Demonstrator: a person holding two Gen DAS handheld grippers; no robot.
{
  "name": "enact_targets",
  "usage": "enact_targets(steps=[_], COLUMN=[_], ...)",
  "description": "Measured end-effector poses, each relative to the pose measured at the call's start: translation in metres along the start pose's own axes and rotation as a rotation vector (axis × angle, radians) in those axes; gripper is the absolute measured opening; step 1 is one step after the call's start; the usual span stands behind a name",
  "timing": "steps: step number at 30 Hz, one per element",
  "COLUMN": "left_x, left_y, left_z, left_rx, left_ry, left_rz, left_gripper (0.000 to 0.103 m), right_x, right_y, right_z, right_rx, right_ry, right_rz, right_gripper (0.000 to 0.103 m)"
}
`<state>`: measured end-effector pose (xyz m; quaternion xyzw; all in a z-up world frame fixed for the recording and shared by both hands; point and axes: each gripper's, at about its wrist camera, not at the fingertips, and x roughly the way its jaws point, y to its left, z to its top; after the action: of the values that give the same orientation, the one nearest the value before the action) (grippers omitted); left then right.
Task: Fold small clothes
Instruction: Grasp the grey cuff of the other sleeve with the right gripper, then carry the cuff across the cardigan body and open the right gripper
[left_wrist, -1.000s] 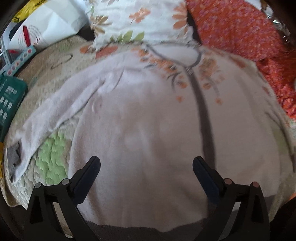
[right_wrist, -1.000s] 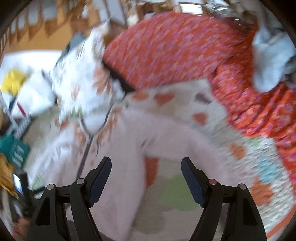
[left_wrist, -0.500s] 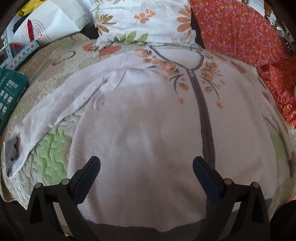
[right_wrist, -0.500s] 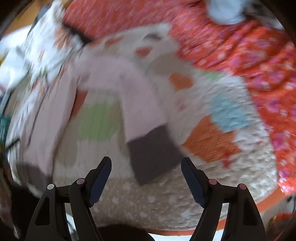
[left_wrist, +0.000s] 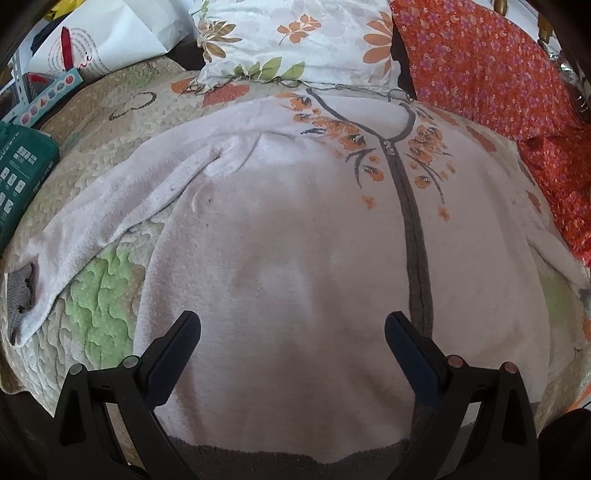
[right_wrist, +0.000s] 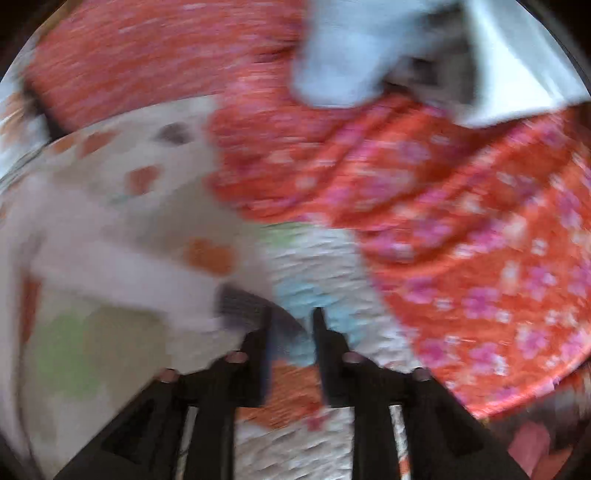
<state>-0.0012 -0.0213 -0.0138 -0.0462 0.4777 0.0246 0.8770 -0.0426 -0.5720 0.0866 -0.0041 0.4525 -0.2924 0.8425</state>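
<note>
Cardigan (left_wrist: 280, 236), pale pink with a dark front band, a dark hem and orange flower embroidery at the neckline, lies spread flat, front up, on the quilted bedspread (left_wrist: 107, 317) of a bed. In the left wrist view the left claw (left_wrist: 291, 332) hovers over the lower body of the garment, just above the hem, its jaws standing wide apart with nothing between them. One sleeve (left_wrist: 110, 206) runs out toward the left edge of that view across a green patch of the quilt and ends in a grey cuff (left_wrist: 22, 288). The right wrist view is heavily blurred. There the right claw (right_wrist: 291, 317) sits at the dark ribbed cuff (right_wrist: 240, 302) of the other sleeve (right_wrist: 122, 266); its jaws have just been closing and now stand narrow, with the cuff's edge at the left finger, though whether the pads press on the cloth cannot be told. Beyond the neckline lies a white floral pillow (left_wrist: 295, 40), and beside it an orange-red flowered cloth (left_wrist: 480, 62). At the far left of the left wrist view are a green box (left_wrist: 18, 166) and a white paper bag (left_wrist: 107, 40). A pale blue-grey fabric heap (right_wrist: 369, 48) lies at the far side of the right view.
</note>
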Motion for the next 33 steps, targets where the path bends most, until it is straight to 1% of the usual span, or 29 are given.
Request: enact_targets(steps=[1,2,3,4,5,6,7,8,10,11,12,16,19,22,23,24,25,26,29,31,32,33], left_x=[0.0,0.0,0.001,0.002,0.003,0.005,0.005,0.006,0.006,0.007,0.007,0.013,0.016,0.019,0.02,0.021,0.021,0.02,0.012,0.003,-0.003,-0.01], left_y=[0.0,0.0,0.001,0.002,0.002,0.003,0.003,0.003,0.001,0.0,0.0,0.001,0.003,0.005,0.007,0.008,0.01,0.012,0.022,0.034,0.043,0.054], left_z=[0.0,0.0,0.0,0.0,0.001,0.001,0.001,0.001,0.001,0.001,0.001,-0.001,-0.001,-0.001,-0.001,-0.001,0.0,0.0,0.005,0.012,0.015,0.019], left_rx=[0.004,0.004,0.0,-0.005,-0.011,-0.02,-0.024,-0.025,-0.015,-0.01,-0.006,-0.003,-0.006,-0.009,-0.01,-0.014,-0.021,-0.027,-0.05,-0.08,-0.1,-0.128], left_ry=[-0.001,0.001,0.009,0.016,0.022,0.031,0.035,0.037,0.033,0.032,0.032,0.049,0.056,0.065,0.068,0.072,0.074,0.073,0.05,0.023,0.007,-0.011], left_rz=[0.003,0.003,-0.001,-0.006,-0.01,-0.019,-0.025,-0.026,-0.018,-0.014,-0.011,-0.005,0.003,0.01,0.011,0.012,0.009,0.005,-0.005,-0.006,-0.002,0.004], left_gripper=[0.1,0.1,0.1,0.1,0.1,0.1,0.1,0.1,0.1,0.1,0.1,0.1,0.1,0.1,0.1,0.1,0.1,0.1,0.1,0.1,0.1,0.1], right_x=[-0.001,-0.003,-0.005,-0.006,-0.004,0.0,0.004,0.013,0.027,0.037,0.042,0.065,0.089,0.104,0.106,0.107,0.109,0.11,0.091,0.07,0.054,0.031], right_y=[-0.011,-0.017,-0.02,-0.021,-0.022,-0.017,-0.017,-0.015,-0.016,-0.017,-0.014,-0.008,0.002,0.005,0.006,0.007,0.008,0.009,0.018,0.031,0.042,0.062], right_z=[0.0,-0.003,-0.006,-0.01,-0.016,-0.023,-0.029,-0.034,-0.043,-0.045,-0.044,-0.031,-0.017,-0.008,-0.003,0.001,0.005,0.009,0.024,0.035,0.044,0.057], right_rx=[0.053,0.091,0.121,0.149,0.186,0.231,0.271,0.346,0.44,0.504,0.535,0.645,0.648,0.673,0.668,0.654,0.636,0.617,0.528,0.449,0.397,0.324], right_ry=[0.002,0.0,0.001,0.007,0.023,0.053,0.074,0.101,0.115,0.105,0.101,0.104,0.124,0.121,0.108,0.107,0.112,0.113,0.064,0.012,-0.025,-0.075], right_rz=[0.052,0.124,0.183,0.235,0.298,0.368,0.421,0.495,0.562,0.611,0.63,0.649,0.567,0.538,0.511,0.485,0.463,0.431,0.349,0.311,0.304,0.317], right_gripper=[0.038,0.042,0.053,0.058,0.06,0.06,0.06,0.06,0.06,0.06,0.06,0.06,0.06,0.059,0.044,0.012,0.005,0.005,0.005,0.005,0.005,0.005])
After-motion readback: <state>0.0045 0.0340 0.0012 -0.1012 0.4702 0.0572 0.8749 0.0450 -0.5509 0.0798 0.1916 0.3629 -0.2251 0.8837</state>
